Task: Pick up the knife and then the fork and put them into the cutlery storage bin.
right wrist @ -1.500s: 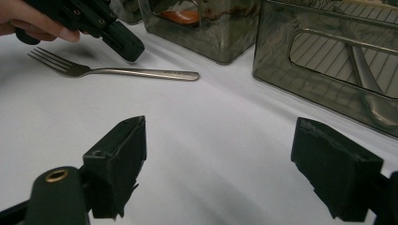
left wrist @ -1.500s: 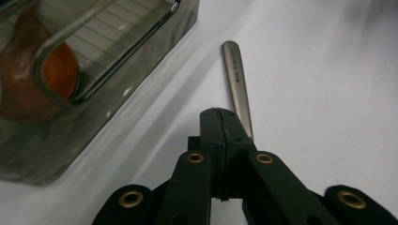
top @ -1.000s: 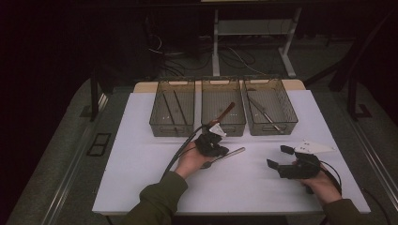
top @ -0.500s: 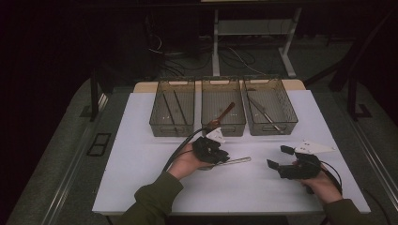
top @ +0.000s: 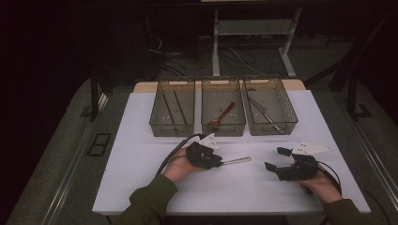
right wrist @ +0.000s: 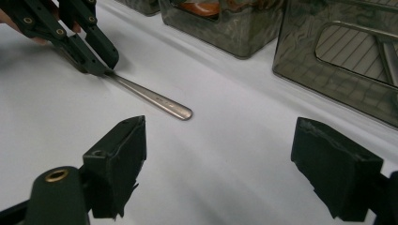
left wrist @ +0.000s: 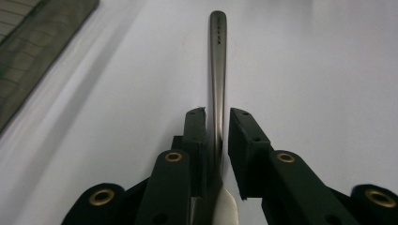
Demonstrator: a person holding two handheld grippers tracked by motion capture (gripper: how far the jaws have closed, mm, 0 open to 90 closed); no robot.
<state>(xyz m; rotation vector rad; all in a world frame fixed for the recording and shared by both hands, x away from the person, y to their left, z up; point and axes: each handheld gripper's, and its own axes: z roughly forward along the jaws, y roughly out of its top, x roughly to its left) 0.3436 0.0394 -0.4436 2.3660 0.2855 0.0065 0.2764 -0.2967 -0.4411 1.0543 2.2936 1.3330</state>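
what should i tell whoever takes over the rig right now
Left gripper: jaws just eased apart around the metal utensil, which lies on the table; a gap shows on one side.
Right gripper: open, empty, low over the table.
Done: spoon in the middle bin; side bins hold utensils.
Left: regrip the utensil and bin it.

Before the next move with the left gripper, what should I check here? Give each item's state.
1. Metal utensil lies between the jaws of the left gripper: ok.
2. Both pads press on it: not ok. The jaws have just been closing, but a gap shows at one pad.
3. Utensil rests on the table: ok.
4. Right gripper open, empty and apart from the utensil: ok.
5. Kind of utensil, to pick a basket: cannot tell, since its head is hidden behind the jaws.
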